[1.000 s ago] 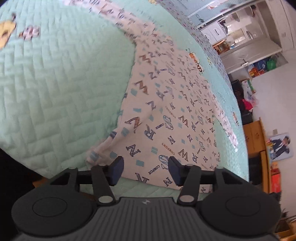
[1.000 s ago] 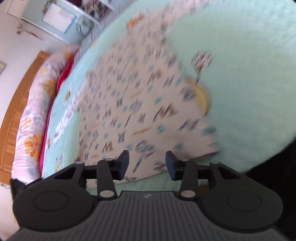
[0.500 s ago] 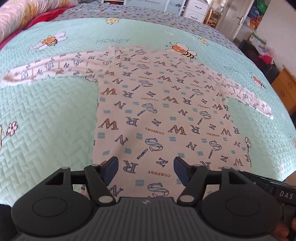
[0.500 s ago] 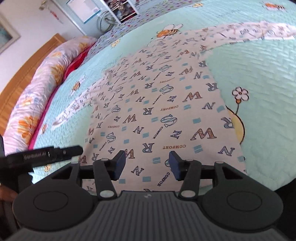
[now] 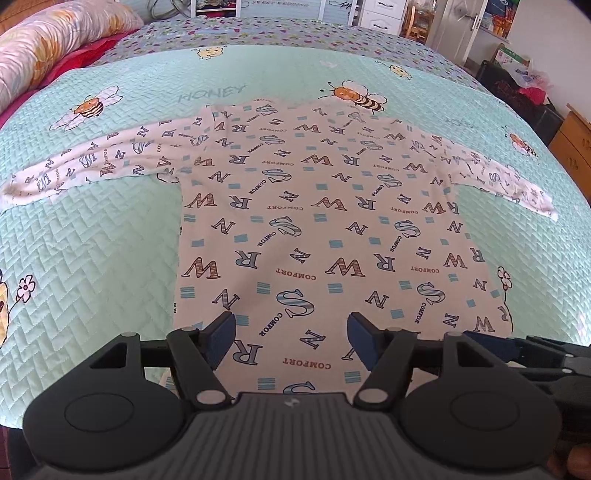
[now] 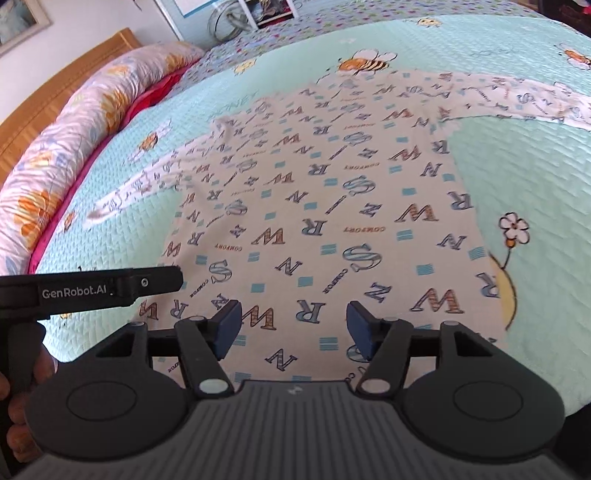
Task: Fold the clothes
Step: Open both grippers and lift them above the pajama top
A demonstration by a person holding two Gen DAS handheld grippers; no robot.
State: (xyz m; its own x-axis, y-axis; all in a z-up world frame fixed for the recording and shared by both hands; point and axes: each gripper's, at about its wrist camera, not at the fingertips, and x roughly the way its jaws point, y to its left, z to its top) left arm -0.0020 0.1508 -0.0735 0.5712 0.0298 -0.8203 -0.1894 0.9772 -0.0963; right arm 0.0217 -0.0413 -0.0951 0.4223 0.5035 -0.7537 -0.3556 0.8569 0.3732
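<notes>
A white long-sleeved shirt printed with letters lies flat on the mint quilted bedspread, hem toward me, both sleeves spread out sideways. My left gripper hovers open over the hem, nothing between its blue pads. In the right wrist view the same shirt fills the middle, and my right gripper is open above its lower part, also holding nothing. The left gripper's body pokes in at the left edge there, with a hand on its grip.
A floral bolster pillow and red bedding run along the wooden headboard on the left. Cabinets and a door stand beyond the bed's far side. A wooden dresser is at the right.
Both views swung from a tilted, blurred look at the bed to a level view over the shirt's hem. The shirt lies the same; both grippers stayed open.
</notes>
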